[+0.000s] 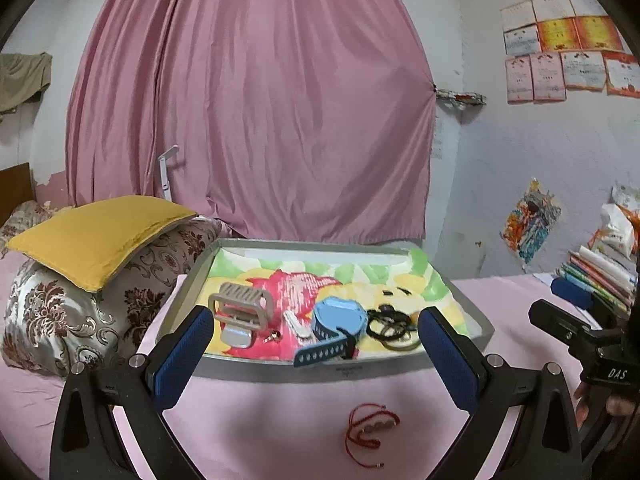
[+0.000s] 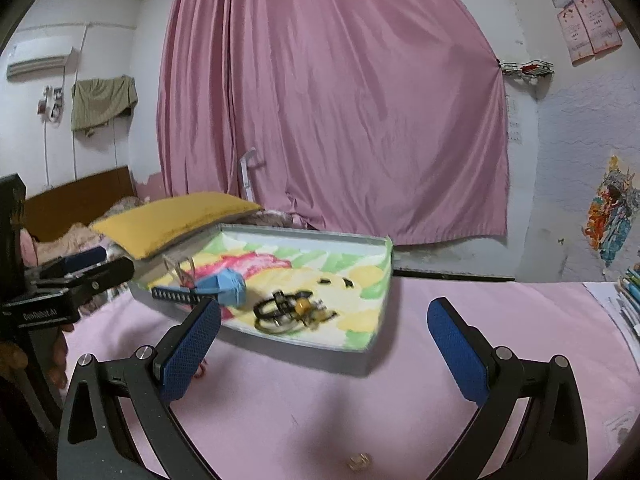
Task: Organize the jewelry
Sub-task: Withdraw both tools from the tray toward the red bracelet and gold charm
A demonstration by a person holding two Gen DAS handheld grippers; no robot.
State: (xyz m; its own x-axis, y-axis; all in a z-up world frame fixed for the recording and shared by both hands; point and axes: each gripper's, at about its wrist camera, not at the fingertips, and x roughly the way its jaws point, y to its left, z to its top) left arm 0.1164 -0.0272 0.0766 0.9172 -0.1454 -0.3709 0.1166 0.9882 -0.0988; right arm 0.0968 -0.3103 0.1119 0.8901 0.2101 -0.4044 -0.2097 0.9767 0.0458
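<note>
A thin red cord bracelet (image 1: 370, 426) lies loose on the pink bedsheet (image 1: 280, 408), short of the shallow grey tray (image 1: 478, 322). Left gripper (image 1: 316, 354) and right gripper (image 2: 324, 346) gape empty; a careless pinch could snag sheet.

Open pink bedsheet (image 1: 280, 420) lies near the tray (image 1: 344, 372), interrupted only by a red string bracelet (image 1: 370, 432). Stacked pillows (image 1: 80, 280) block the left; books (image 1: 600, 276) block the right.

pink curtain (image 1: 248, 100), white walls (image 1: 520, 152) — pink bedsheet (image 1: 280, 420)
</note>
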